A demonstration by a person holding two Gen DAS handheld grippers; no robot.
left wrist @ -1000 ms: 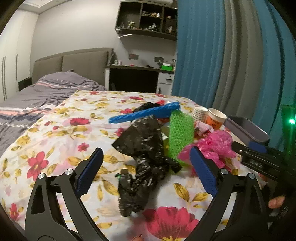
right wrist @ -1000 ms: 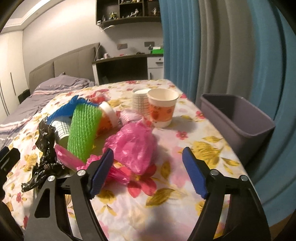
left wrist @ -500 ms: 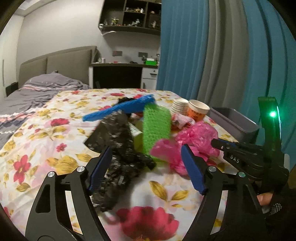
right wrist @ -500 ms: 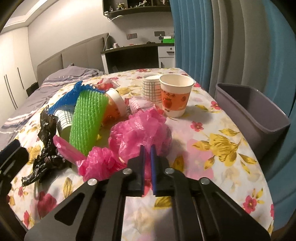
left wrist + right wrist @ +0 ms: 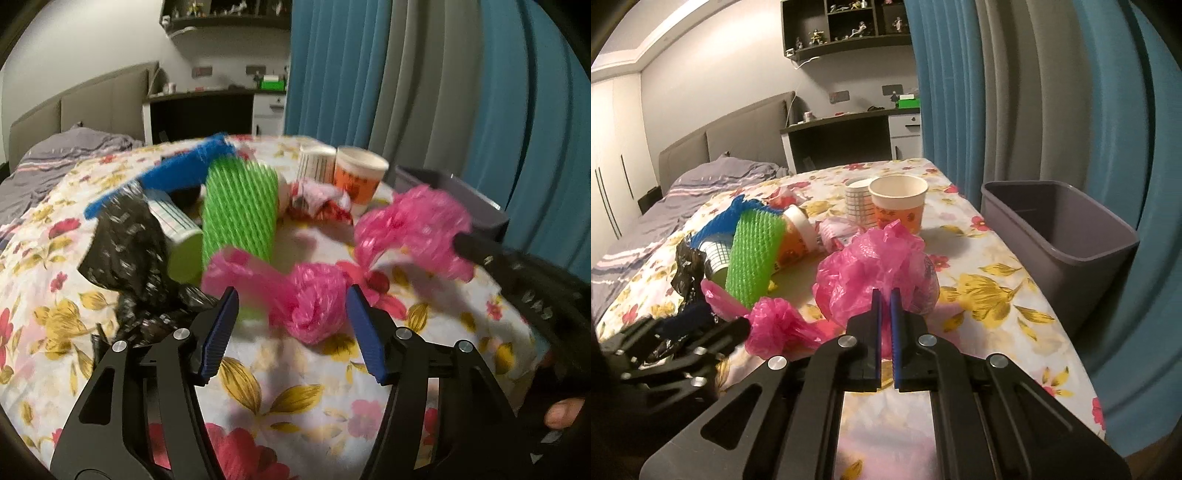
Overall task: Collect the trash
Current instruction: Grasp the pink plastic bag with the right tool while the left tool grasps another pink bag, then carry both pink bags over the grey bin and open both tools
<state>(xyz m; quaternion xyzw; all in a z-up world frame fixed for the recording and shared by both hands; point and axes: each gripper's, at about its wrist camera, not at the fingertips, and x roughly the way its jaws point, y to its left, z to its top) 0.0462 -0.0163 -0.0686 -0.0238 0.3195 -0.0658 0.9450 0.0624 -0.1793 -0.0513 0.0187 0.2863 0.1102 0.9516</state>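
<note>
**Right gripper pinches the pink bag near the bin side of the table**

The right gripper (image 5: 885, 295) has its blue pads pressed nearly together on the crumpled pink plastic bag (image 5: 879, 262), which bulges up just beyond the fingertips. To the right of the bag lies a strip of bare floral tablecloth (image 5: 997, 306), and past that strip the table edge runs alongside the grey bin (image 5: 1060, 236), which stands open-topped against the teal curtain (image 5: 1108, 110). Nothing sits on the cloth between bag and bin.

The left gripper (image 5: 291, 317) is spread wide, its blue pads standing either side of a second, smaller pink wad (image 5: 314, 306) without touching it. Near of that wad the cloth is bare up to the gripper's frame. To the left lies a crinkled black plastic bag (image 5: 125, 236), touching a tipped checked cup (image 5: 177, 229).

Further back the clutter is tight: a green foam net sleeve (image 5: 753, 251) leans against a toppled orange cup (image 5: 796, 236), with a blue net sleeve (image 5: 716, 225) behind. Two upright paper cups (image 5: 897, 203) stand side by side at the far end, touching, well clear of the table's right edge.

The held bag is thin, glossy and heavily wrinkled, translucent at its folds, and appears joined to the smaller wad by a twisted pink strand.
</note>
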